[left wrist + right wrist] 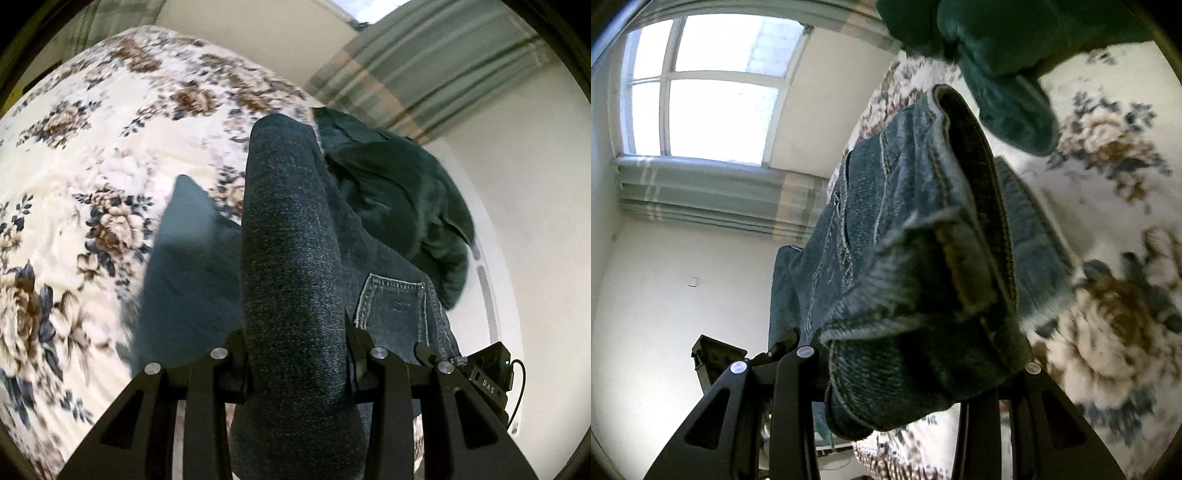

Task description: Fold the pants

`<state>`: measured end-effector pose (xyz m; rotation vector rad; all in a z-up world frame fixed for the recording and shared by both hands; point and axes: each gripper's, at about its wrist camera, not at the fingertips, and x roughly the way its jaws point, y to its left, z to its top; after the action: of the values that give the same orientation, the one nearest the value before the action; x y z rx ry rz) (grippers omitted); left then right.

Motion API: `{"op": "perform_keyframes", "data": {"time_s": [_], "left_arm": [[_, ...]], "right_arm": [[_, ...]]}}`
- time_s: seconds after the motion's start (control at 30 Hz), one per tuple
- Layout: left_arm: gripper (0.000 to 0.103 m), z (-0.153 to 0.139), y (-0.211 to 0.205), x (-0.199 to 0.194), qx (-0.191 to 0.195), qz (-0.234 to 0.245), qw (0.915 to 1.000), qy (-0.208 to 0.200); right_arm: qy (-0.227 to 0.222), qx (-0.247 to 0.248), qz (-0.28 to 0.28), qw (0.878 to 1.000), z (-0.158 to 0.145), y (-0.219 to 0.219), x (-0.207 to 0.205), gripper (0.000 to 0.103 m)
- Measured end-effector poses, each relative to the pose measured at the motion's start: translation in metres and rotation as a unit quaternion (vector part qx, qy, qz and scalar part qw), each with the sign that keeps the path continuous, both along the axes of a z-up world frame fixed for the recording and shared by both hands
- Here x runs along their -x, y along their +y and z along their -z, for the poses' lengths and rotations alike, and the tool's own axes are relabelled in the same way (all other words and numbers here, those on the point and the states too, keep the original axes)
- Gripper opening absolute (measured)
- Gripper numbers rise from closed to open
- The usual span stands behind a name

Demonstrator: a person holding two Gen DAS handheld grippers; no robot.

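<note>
Jeans (pixel 291 258) clamped between both tongs

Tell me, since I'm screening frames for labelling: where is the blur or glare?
Left wrist view: floral bedspread smeared by motion, jeans sharp. Right wrist view: window blown out, green garment and bedspread blurred, jeans' waistband fairly crisp. Both show fisheye bending.

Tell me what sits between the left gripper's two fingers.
A thick fold of the jeans fills the gap of the left gripper, seen in the left wrist view.
</note>
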<state>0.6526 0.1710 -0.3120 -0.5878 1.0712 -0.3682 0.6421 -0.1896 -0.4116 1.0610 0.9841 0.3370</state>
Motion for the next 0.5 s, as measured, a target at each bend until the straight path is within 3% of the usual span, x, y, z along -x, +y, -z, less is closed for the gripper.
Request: {"op": "perform_keyframes", "data": {"time_s": [0.1,0.27,0.4,0.5], "left_arm": [[0.033,0.04,0.015,-0.027,-0.006,-0.006,0.9997,0.022],[0.033,0.08,0.028,-0.038,-0.015,-0.014,0.9986,0.049],[0.033,0.091,0.03,-0.04,-0.029,-0.009,0.9982,0.052],[0.038,0.094,0.03,-0.04,-0.044,0.0,0.9974,0.058]], "right_arm": [[0.017,0.0,-0.008,1.0,0.031,0.018,-0.03,0.038],[0.043,0.005,-0.028,0.999,0.081,0.036,-0.05,0.038],[0.049,0.007,-0.035,0.998,0.097,0.042,-0.052,0.039],[0.058,0.011,-0.04,0.997,0.102,0.041,-0.054,0.045]]}}
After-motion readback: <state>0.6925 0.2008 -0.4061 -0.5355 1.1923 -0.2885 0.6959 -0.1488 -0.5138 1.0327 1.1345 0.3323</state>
